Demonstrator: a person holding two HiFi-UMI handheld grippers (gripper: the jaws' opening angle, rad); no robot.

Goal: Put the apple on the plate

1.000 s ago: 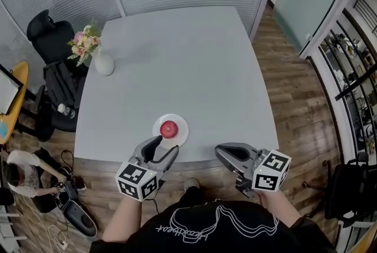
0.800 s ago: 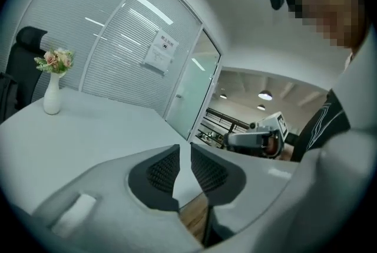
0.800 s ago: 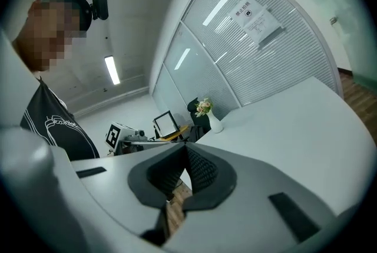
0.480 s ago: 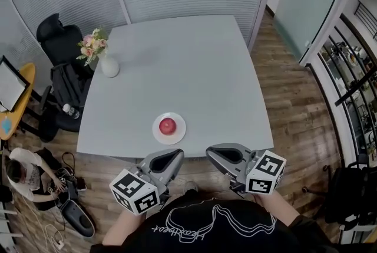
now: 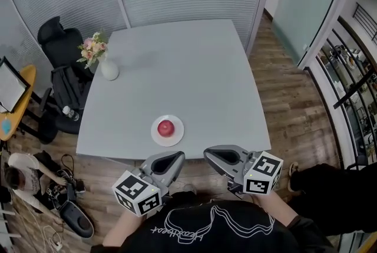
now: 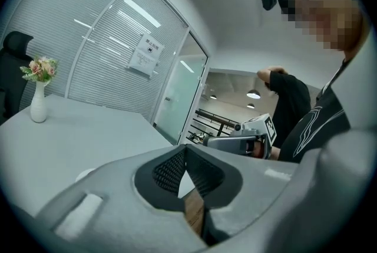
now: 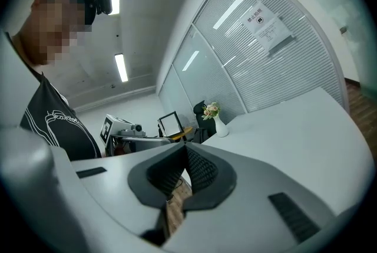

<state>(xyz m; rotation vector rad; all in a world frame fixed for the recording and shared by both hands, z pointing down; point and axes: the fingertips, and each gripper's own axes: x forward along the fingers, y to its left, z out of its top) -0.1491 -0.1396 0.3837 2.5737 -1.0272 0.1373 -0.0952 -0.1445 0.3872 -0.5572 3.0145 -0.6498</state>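
Two grippers are held side by side just off the near edge of the grey table (image 5: 177, 69), above the wooden floor (image 5: 283, 98), and neither of them touches the table. The left gripper (image 5: 177, 156) has its jaws pressed together; in the left gripper view the ribbed pads (image 6: 171, 169) meet at the tip and nothing is between them. The right gripper (image 5: 209, 154) is closed in the same way, and it is also empty. Their tips are near each other but apart.

The red apple (image 5: 166, 127) sits in the middle of the small white plate (image 5: 178, 135). The plate lies on the table close to the near edge, just beyond the tip of the left gripper.

At the far left corner of the table stands a white vase (image 5: 109, 70) with pink flowers (image 5: 91, 48), well apart from the plate. A black office chair (image 5: 56, 39) stands on the floor beside that corner.
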